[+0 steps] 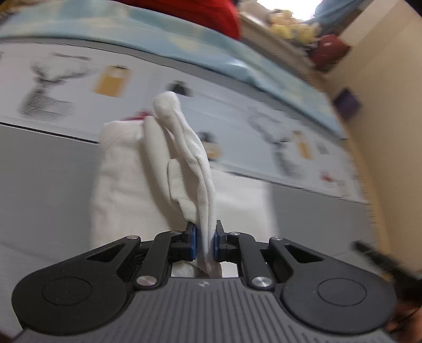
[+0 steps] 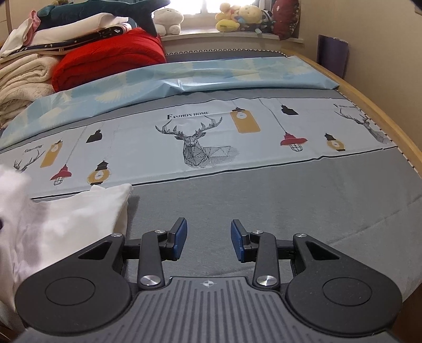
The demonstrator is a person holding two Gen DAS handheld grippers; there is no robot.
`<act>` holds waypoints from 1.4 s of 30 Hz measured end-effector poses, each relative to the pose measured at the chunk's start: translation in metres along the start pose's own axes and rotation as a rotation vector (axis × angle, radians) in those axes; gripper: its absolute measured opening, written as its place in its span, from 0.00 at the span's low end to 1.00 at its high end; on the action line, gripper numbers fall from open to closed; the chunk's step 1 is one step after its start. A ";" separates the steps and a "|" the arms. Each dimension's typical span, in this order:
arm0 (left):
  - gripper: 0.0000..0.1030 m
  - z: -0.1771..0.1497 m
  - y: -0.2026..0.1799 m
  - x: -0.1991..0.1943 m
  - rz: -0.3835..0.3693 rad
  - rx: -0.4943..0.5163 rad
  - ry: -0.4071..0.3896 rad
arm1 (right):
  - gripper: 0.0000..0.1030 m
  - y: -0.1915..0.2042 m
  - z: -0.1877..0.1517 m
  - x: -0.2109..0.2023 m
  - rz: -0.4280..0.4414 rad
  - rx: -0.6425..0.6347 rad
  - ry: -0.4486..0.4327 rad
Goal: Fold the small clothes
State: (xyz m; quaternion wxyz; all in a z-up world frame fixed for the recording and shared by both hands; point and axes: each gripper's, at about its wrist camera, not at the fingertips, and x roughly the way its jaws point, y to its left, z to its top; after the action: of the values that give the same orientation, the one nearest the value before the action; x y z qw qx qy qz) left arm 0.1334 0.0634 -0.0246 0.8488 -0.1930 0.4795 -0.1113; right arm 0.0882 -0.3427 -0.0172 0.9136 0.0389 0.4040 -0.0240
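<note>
The only legible writing is "FASHION HOME", printed in dark serif capitals on the pale bedsheet [image 2: 237, 147] well ahead of the right gripper [image 2: 209, 238], just above a line-drawn geometric deer head [image 2: 195, 143]. Lanterns in mustard, red and black hang on thin drawn cords to either side of it, and a plain grey band of the sheet lies directly under the fingers.

The left gripper [image 1: 205, 244] has its blue-padded jaws pressed almost together, pinching a white garment [image 1: 195, 163] — soft, ribbed knit fabric gathered into a narrow twisted rope that rises from between the pads and ends in a rounded knob ahead of them. Behind it, left of the fingers, lies a flat white folded cloth [image 1: 118, 179], smooth in weave; this view is blurred.

The right gripper's jaws stand apart with nothing between them. Left of its fingers the same folded cloth [image 2: 105, 203] rests on the grey band, one corner pointing forward.

Far beyond — a red quilted blanket [image 2: 110, 58], cream knitted throws [image 2: 21, 79] and plush toys [image 2: 242, 15] on the sill.
</note>
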 end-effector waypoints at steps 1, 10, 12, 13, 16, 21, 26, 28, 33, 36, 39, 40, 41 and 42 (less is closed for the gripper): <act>0.12 -0.002 -0.013 0.008 -0.031 -0.002 0.001 | 0.37 -0.001 0.000 0.000 -0.001 0.000 0.002; 0.21 -0.007 -0.090 0.057 -0.276 -0.036 0.046 | 0.37 0.000 -0.002 0.002 -0.004 0.000 0.014; 0.22 -0.004 -0.085 0.051 -0.272 -0.027 0.024 | 0.37 0.002 -0.001 0.003 0.013 0.007 0.010; 0.22 -0.002 -0.079 0.049 -0.250 -0.023 0.022 | 0.37 0.004 0.000 0.004 0.029 0.016 0.012; 0.22 0.004 -0.053 0.043 -0.177 -0.046 0.037 | 0.37 0.013 0.002 0.011 0.100 0.045 0.043; 0.22 0.003 -0.013 0.026 -0.063 -0.007 0.085 | 0.39 0.042 0.000 0.034 0.246 0.101 0.182; 0.22 -0.006 0.016 0.013 0.005 0.050 0.131 | 0.43 0.086 -0.009 0.055 0.302 0.021 0.317; 0.22 -0.010 0.021 0.011 0.024 0.077 0.147 | 0.43 0.103 -0.017 0.061 0.288 -0.057 0.380; 0.22 -0.020 0.013 0.019 0.016 0.155 0.198 | 0.05 0.108 -0.022 0.049 0.343 -0.149 0.362; 0.22 -0.029 0.000 0.030 0.018 0.214 0.240 | 0.04 0.090 -0.016 0.029 0.376 -0.143 0.282; 0.22 -0.036 -0.011 0.040 -0.003 0.262 0.274 | 0.04 0.067 -0.011 0.015 0.407 -0.101 0.229; 0.22 -0.040 -0.014 0.044 -0.004 0.282 0.295 | 0.04 0.059 -0.012 0.015 0.394 -0.099 0.242; 0.21 -0.045 -0.017 0.051 0.006 0.314 0.329 | 0.04 0.054 -0.017 0.019 0.363 -0.109 0.281; 0.22 -0.050 -0.019 0.058 0.015 0.343 0.360 | 0.04 0.051 -0.024 0.025 0.327 -0.130 0.331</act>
State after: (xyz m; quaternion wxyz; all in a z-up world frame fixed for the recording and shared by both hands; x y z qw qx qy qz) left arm 0.1202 0.0139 -0.0846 0.7707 -0.0193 0.5986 -0.2174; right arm 0.0907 -0.2902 -0.0493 0.8273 0.0485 0.5371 0.1571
